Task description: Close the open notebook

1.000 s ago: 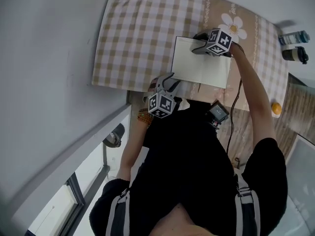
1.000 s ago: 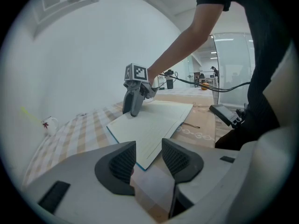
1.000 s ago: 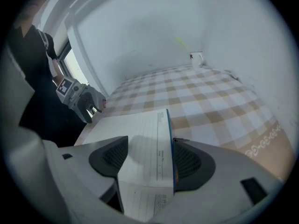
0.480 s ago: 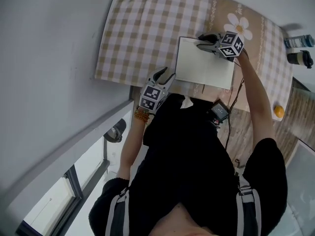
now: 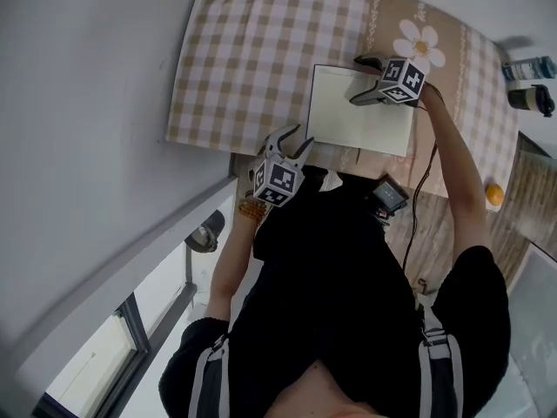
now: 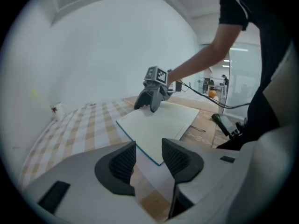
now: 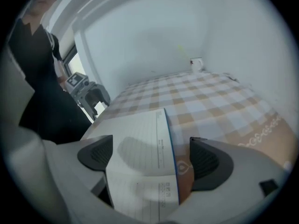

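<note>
The notebook (image 5: pixel 359 116) lies on the checked tablecloth (image 5: pixel 244 59) near the table's front edge, its cream lined pages up and a blue cover edge showing (image 7: pixel 169 139). My right gripper (image 5: pixel 364 80) is over its far right part. The jaws are opening wide, with the notebook's blue-edged side (image 7: pixel 140 143) between them and the pads clear of it. My left gripper (image 5: pixel 290 138) hovers by the table's front edge, left of the notebook (image 6: pixel 159 125), open with nothing between its fingers. In the left gripper view the right gripper (image 6: pixel 150 99) stands on the notebook's far side.
Two bottles (image 5: pixel 526 68) stand off the table's right end, and an orange (image 5: pixel 493 194) lies lower right. A black device (image 5: pixel 389 197) hangs on a cable at the person's chest. A small white object (image 7: pixel 196 64) sits at the far table edge by the wall.
The right gripper's jaws have spread much wider over the notebook's far right part. The left gripper has rolled a little and stayed by the front edge.
</note>
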